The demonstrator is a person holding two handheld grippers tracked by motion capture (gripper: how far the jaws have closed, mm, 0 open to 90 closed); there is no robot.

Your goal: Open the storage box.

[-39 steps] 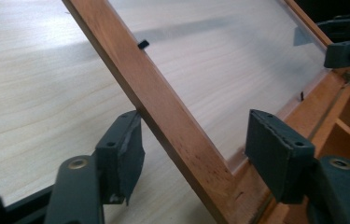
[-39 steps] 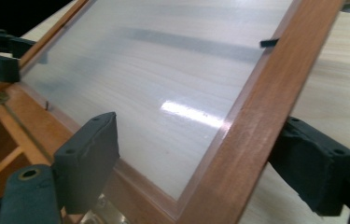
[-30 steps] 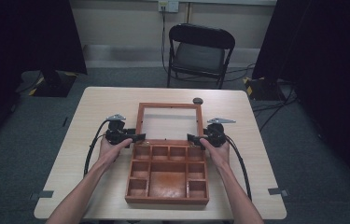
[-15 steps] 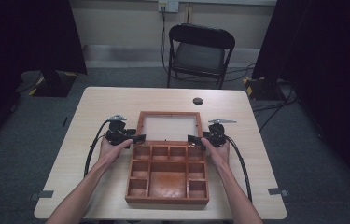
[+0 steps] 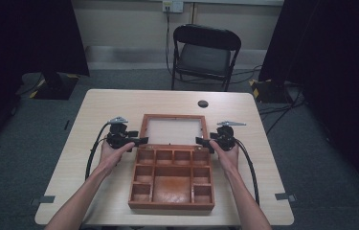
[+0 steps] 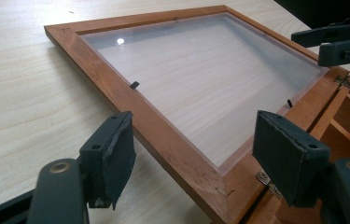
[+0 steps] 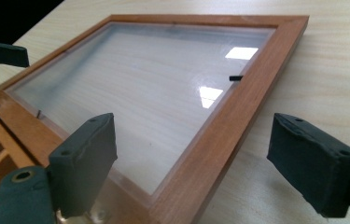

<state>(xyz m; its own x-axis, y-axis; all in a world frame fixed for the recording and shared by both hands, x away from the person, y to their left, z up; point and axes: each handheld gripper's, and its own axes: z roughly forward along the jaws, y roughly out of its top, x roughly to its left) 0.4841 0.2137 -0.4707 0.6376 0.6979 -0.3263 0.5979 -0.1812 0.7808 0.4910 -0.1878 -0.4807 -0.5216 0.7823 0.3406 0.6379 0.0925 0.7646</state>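
Left tongs [image 5: 143,141] and right tongs [image 5: 199,141] agape flanking flat box lid [image 5: 173,131], chair [image 5: 207,55] beyond table [image 5: 100,103]

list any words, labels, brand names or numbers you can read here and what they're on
None: no readable text in any view.
The wooden box, its glass lid and the table carry no lettering.
The left tool and right tool show no markings.
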